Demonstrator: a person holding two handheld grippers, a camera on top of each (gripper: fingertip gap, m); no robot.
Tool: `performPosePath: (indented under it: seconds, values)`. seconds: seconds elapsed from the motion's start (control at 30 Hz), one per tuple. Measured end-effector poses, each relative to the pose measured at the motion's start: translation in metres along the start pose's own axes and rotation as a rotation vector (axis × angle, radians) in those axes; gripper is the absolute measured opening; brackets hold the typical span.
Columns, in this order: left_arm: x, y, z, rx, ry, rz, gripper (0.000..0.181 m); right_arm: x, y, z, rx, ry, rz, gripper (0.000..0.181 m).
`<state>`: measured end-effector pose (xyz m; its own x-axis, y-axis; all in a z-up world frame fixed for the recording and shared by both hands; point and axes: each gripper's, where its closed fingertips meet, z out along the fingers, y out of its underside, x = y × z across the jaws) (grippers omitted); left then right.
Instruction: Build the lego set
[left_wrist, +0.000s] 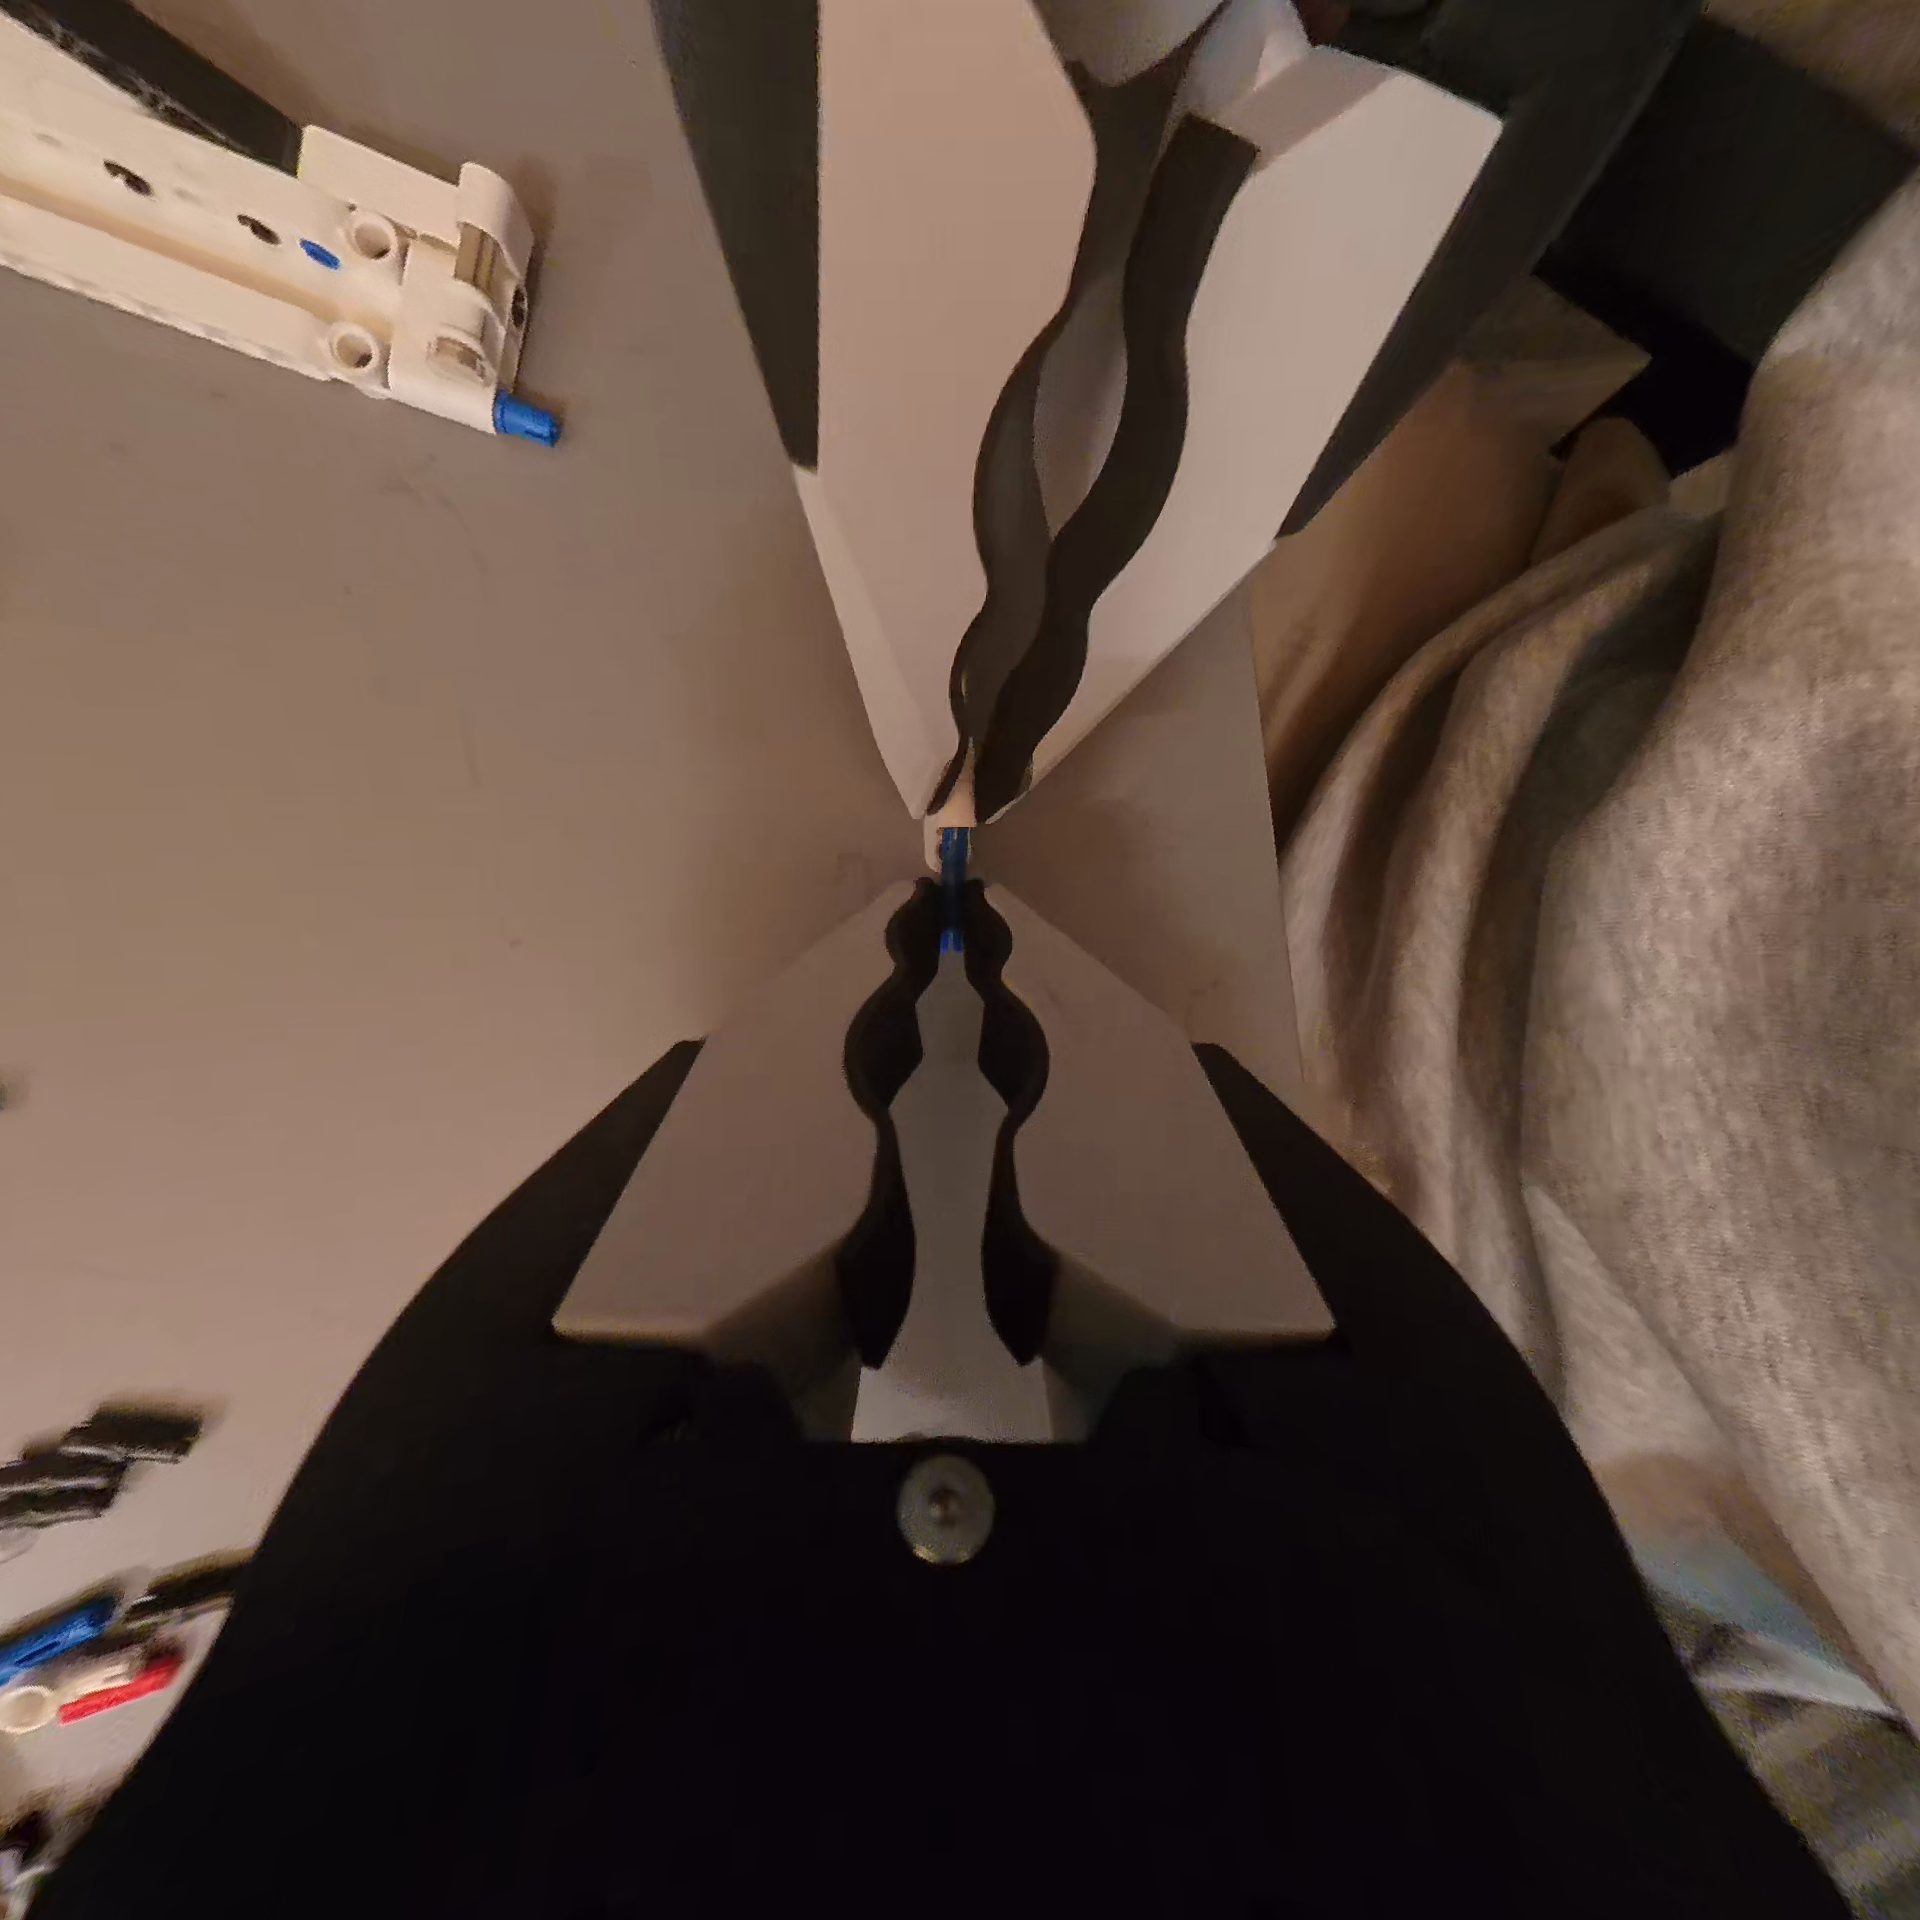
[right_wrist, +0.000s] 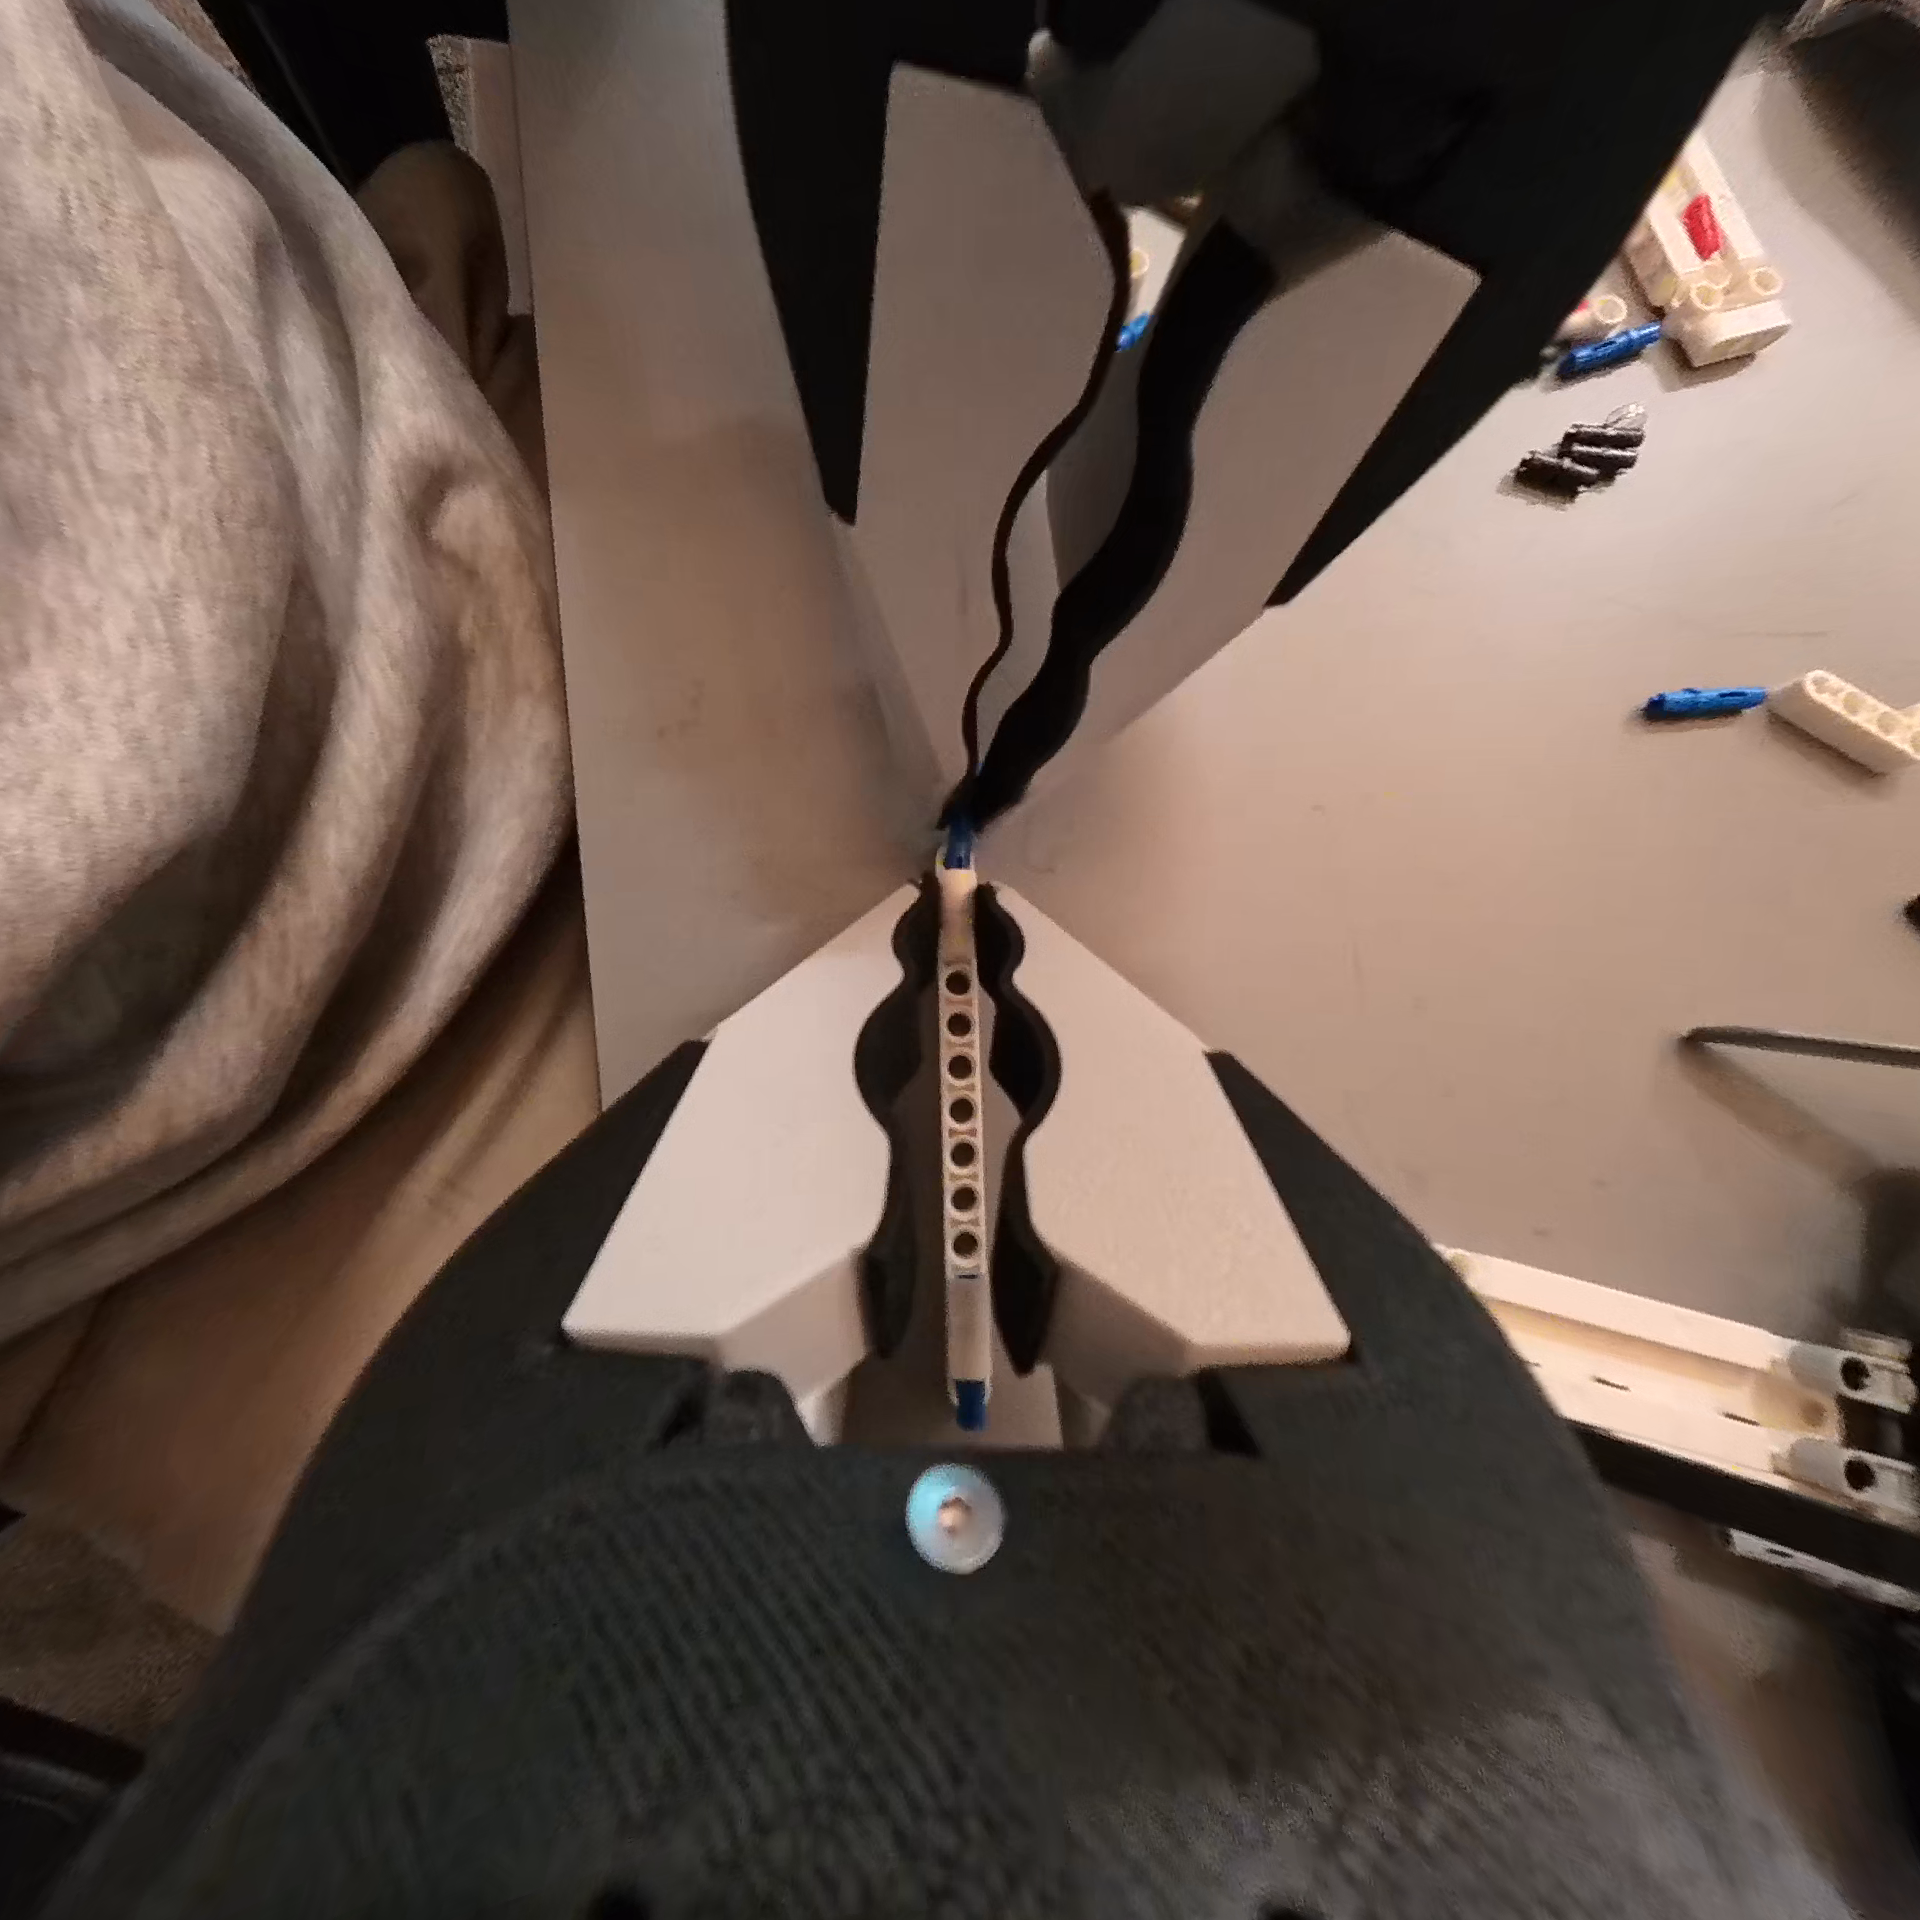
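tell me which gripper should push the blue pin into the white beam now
Left, probably: the left gripper pinches the blue pin at the beam's end hole, while the right gripper clamps the white beam lengthwise, bracing it.

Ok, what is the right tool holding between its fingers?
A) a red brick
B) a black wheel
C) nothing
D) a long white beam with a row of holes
D: in the right wrist view, the right tool is shut on a long white beam with a row of round holes, lying lengthwise between its fingers.
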<state>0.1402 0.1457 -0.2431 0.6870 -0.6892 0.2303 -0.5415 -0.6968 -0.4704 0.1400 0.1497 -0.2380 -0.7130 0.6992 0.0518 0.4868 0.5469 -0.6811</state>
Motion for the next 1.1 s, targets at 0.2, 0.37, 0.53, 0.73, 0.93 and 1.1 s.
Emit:
performPosePath:
  seconds: [0.2,0.37,0.53,0.73,0.93,1.1]
  values:
    - [0.0026,-0.0007,0.0018,0.08,-0.023,-0.073,0.001,0.0005,0.0,0.0002,0.012,0.001,0.013,0.006]
    - [0.0008,-0.0019,0.0018,0.047,-0.037,0.0,0.001,-0.0007,-0.001,0.0011,0.011,-0.013,-0.003,0.006]
    - [0.0008,-0.0016,0.0017,-0.004,-0.03,0.044,0.001,-0.0012,-0.0013,0.0019,-0.001,-0.019,-0.004,0.006]
    - [0.0006,-0.003,0.0022,0.055,-0.022,0.006,0.001,-0.0007,-0.0015,0.0019,0.033,-0.032,0.021,0.006]
    - [0.0055,0.0033,0.0021,0.114,-0.067,0.012,0.016,0.0011,-0.0017,0.0023,0.049,0.03,0.012,0.006]
    - [-0.0005,0.0044,0.0011,0.153,-0.091,-0.019,0.002,0.001,-0.0019,0.0023,0.071,0.033,0.03,0.006]
